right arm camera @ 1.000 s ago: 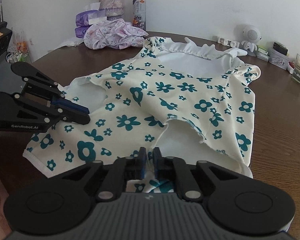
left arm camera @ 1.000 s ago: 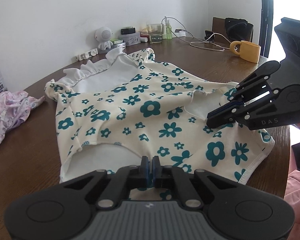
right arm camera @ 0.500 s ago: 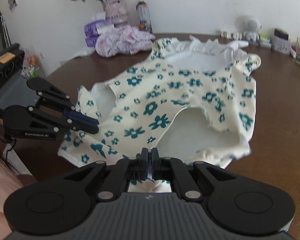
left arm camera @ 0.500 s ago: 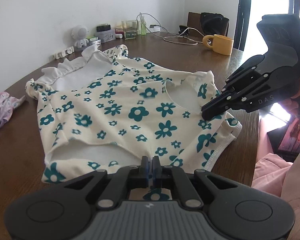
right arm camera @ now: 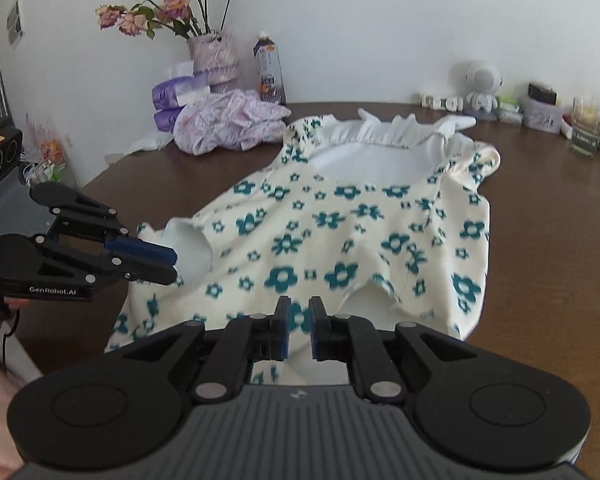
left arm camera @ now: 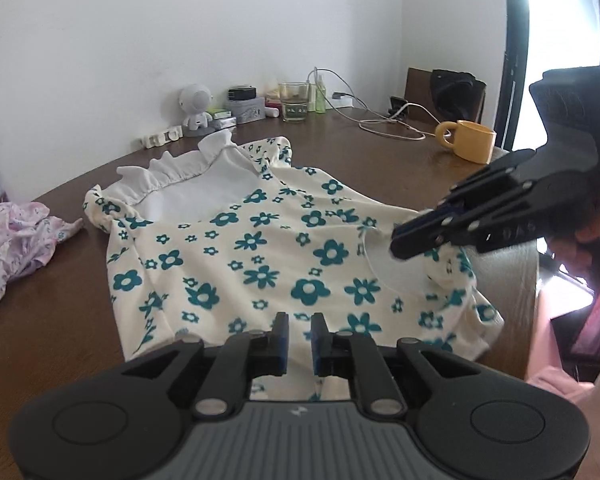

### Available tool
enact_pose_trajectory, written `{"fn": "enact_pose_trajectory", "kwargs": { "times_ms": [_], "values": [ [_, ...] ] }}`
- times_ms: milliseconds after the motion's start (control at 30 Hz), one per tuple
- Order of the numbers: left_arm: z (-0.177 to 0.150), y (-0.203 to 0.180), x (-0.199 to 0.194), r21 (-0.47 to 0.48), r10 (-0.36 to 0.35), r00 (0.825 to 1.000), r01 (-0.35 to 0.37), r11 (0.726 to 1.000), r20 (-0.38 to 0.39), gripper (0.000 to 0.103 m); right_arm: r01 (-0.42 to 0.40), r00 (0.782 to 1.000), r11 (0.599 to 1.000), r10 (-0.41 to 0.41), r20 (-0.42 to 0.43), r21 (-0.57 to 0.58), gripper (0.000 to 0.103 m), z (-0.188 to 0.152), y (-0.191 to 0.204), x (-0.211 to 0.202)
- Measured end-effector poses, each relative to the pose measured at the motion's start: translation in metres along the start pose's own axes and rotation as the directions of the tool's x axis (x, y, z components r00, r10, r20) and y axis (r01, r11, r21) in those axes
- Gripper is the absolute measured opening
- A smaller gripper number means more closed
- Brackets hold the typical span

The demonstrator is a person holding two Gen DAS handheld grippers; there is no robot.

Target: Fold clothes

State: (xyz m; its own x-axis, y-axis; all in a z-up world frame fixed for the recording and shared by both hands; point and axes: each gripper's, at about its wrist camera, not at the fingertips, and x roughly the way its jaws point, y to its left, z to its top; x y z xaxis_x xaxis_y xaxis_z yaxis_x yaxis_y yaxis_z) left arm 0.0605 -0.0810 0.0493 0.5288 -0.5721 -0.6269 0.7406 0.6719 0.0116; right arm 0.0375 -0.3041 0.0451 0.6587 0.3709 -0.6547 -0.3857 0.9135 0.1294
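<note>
My left gripper point(left arm camera: 298, 338) and right gripper point(right arm camera: 299, 328), clamped before, now stand narrowly parted over the floral garment point(left arm camera: 284, 264); soft, light, I'd pinch hems.

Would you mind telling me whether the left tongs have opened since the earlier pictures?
Yes. The left tongs, shut on the floral garment's hem a second ago, now stand parted, nothing between them; the garment lies on the table.
</note>
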Motion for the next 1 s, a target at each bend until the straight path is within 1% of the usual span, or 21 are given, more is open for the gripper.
{"fn": "enact_pose_trajectory", "kwargs": {
  "times_ms": [100, 167, 267, 333, 467, 600, 667, 700, 733, 800, 867, 967, 1000],
  "values": [
    [0.002, -0.002, 0.016, 0.001, 0.011, 1.000, -0.011, 1.000, -0.016, 0.010, 0.025, 0.999, 1.000, -0.025, 0.038, 0.004, 0.011, 0.008, 0.000, 0.009],
    [0.000, -0.005, 0.023, 0.016, 0.015, 0.999, -0.014, 1.000, -0.033, 0.010, 0.041, 0.999, 0.999, -0.041, 0.022, -0.002, 0.011, 0.008, 0.003, 0.024],
    [-0.008, -0.010, 0.030, 0.055, 0.017, 0.998, -0.013, 0.998, -0.067, 0.010, 0.036, 0.999, 0.999, -0.036, -0.004, -0.015, 0.011, 0.002, 0.006, 0.034],
    [-0.014, -0.013, 0.030, 0.086, 0.017, 0.997, -0.010, 0.996, -0.074, 0.009, 0.033, 0.999, 0.999, -0.034, -0.021, -0.023, 0.011, -0.001, 0.009, 0.040],
    [-0.022, -0.017, 0.024, 0.139, 0.018, 0.996, -0.005, 0.990, -0.087, 0.009, 0.033, 0.999, 0.999, -0.035, -0.041, -0.042, 0.012, -0.010, 0.012, 0.035],
    [-0.025, -0.019, 0.012, 0.135, 0.018, 0.996, -0.007, 0.991, -0.083, 0.011, 0.030, 0.998, 0.997, -0.034, -0.061, -0.071, 0.012, -0.017, 0.017, 0.024],
    [-0.025, -0.016, 0.003, 0.118, 0.034, 0.997, -0.025, 0.993, -0.067, 0.013, 0.023, 0.998, 0.998, -0.026, -0.057, -0.053, 0.016, -0.017, 0.015, 0.016],
    [-0.025, -0.015, 0.000, 0.113, 0.039, 0.997, -0.032, 0.993, -0.066, 0.013, 0.022, 0.998, 0.999, -0.024, -0.052, -0.042, 0.021, -0.017, 0.013, 0.012],
    [-0.026, -0.015, -0.001, 0.113, 0.045, 0.997, -0.037, 0.993, -0.068, 0.013, 0.020, 0.999, 0.999, -0.022, -0.047, -0.031, 0.031, -0.017, 0.011, 0.008],
    [-0.028, -0.014, 0.000, 0.113, 0.047, 0.996, -0.038, 0.993, -0.081, 0.013, 0.020, 0.999, 1.000, -0.021, -0.050, -0.019, 0.038, -0.017, 0.007, 0.005],
    [-0.029, -0.015, 0.003, 0.112, 0.042, 0.995, -0.032, 0.993, -0.089, 0.011, 0.020, 0.998, 1.000, -0.021, -0.057, -0.012, 0.038, -0.018, 0.003, 0.003],
    [-0.031, -0.017, 0.004, 0.138, 0.036, 0.994, -0.022, 0.990, -0.103, 0.002, 0.001, 0.996, 1.000, -0.001, -0.088, 0.000, 0.035, -0.021, 0.001, 0.006],
    [-0.032, -0.018, 0.004, 0.151, 0.035, 0.993, -0.018, 0.988, -0.109, 0.000, -0.006, 0.995, 1.000, 0.006, -0.100, 0.000, 0.022, -0.022, 0.001, 0.008]
  ]
}}
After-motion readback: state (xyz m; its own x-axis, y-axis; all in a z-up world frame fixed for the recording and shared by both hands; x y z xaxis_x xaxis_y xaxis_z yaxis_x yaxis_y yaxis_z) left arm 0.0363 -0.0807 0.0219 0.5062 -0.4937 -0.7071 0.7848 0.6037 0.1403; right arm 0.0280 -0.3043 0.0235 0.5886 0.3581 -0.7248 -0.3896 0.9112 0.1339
